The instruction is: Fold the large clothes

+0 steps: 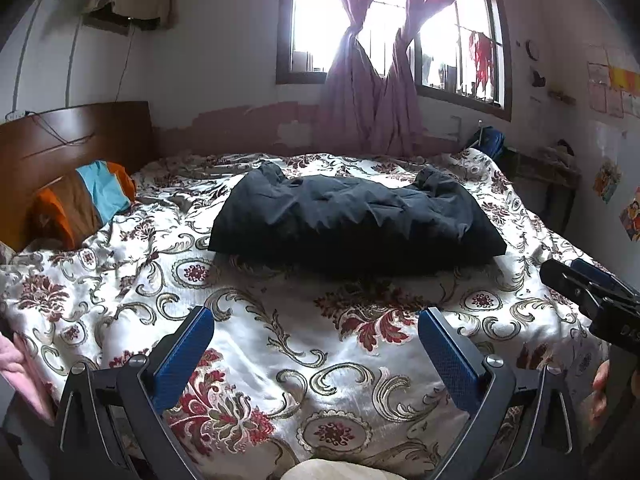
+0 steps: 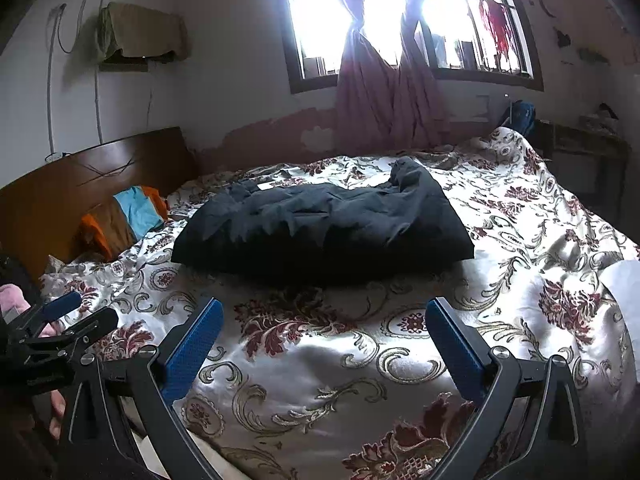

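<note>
A floral bedspread [image 1: 320, 360] in cream, red and gold covers the bed. At its head stands a brown wooden headboard [image 1: 72, 140], with an orange, brown and blue pillow [image 1: 88, 204] leaning against it. Knotted pink curtains [image 1: 372, 92] hang before a bright barred window [image 1: 316, 16]. Paper pictures [image 1: 608, 180] dot the right wall.

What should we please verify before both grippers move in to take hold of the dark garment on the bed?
1. Left gripper open and holding nothing: ok.
2. Right gripper open and holding nothing: ok.
3. Dark garment lies on the floral bedspread, apart from both grippers: ok.
4. Bedspread between the grippers and the garment's near edge carries no other item: ok.
5. Garment lies flat for folding: not ok; it is rumpled, bunched at the far corners.
6. Which part is collar, sleeve or hem: cannot tell.
</note>
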`<state>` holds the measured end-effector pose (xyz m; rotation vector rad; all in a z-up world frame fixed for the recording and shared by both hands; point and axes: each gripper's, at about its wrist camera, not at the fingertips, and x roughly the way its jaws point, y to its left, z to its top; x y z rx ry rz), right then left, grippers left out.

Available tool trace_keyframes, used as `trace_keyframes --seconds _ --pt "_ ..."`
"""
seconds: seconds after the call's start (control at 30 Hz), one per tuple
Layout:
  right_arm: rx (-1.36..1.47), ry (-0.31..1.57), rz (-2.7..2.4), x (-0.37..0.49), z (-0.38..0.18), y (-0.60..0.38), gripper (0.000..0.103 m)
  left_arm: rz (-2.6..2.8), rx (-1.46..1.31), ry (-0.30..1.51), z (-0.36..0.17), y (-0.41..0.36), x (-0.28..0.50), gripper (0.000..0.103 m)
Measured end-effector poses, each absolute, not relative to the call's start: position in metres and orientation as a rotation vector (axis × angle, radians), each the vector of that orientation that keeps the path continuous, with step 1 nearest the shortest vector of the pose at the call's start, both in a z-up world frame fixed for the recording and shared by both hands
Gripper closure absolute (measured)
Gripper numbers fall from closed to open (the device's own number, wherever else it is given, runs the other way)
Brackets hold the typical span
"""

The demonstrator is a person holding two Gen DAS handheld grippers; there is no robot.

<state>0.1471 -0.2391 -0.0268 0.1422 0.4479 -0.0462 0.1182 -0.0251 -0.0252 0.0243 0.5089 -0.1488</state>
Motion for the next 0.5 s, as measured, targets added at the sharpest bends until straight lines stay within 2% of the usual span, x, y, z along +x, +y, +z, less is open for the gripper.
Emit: trace_keyframes --seconds 0.5 --pt "0.129 0.455 -0.028 0.1496 -0.0287 -0.2313 0.004 -0.137 0.004 0.524 -0.0312 -0.0165 0.1199 0.000"
